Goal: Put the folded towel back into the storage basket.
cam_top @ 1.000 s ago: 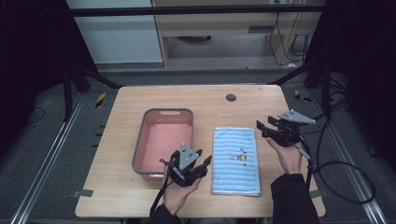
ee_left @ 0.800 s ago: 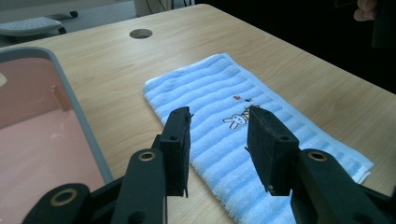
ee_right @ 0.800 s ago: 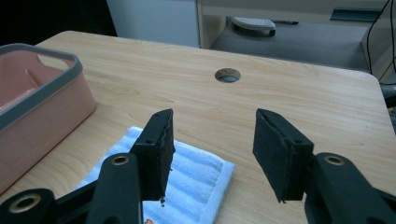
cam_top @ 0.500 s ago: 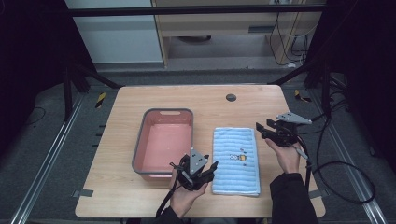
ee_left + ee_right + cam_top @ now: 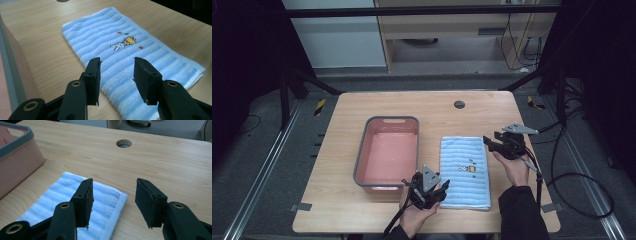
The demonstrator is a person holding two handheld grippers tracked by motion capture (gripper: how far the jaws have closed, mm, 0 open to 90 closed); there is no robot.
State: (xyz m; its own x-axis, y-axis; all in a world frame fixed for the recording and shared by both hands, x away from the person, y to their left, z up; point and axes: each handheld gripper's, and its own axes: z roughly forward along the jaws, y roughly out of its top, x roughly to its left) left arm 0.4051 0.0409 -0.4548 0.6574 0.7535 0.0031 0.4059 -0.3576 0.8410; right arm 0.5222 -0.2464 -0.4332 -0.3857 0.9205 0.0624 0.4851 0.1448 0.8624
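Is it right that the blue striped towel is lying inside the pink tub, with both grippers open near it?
Not quite. The towel lies flat on the table, beside the pink tub, not in it; the high view shows this. The left gripper and right gripper are open near it.

The towel (image 5: 465,172) is pale blue with lighter, near-white stripes running across its width, and a white edge shows along its folded sides. Just ahead of the left gripper (image 5: 116,75), a small picture is stitched on it: a white rabbit (image 5: 117,46) beside a yellow block, with tiny orange, blue and red specks around them. Both grippers are black, with brass-coloured rivets at the jaw joints; the right gripper (image 5: 113,200) carries a grey plate on top. To the left gripper's left, the tub (image 5: 384,122) is salmon pink with a grey rim. The table (image 5: 362,107) is light wood with a fine grain, and a dark round hole (image 5: 124,143) sits in it beyond the right gripper.
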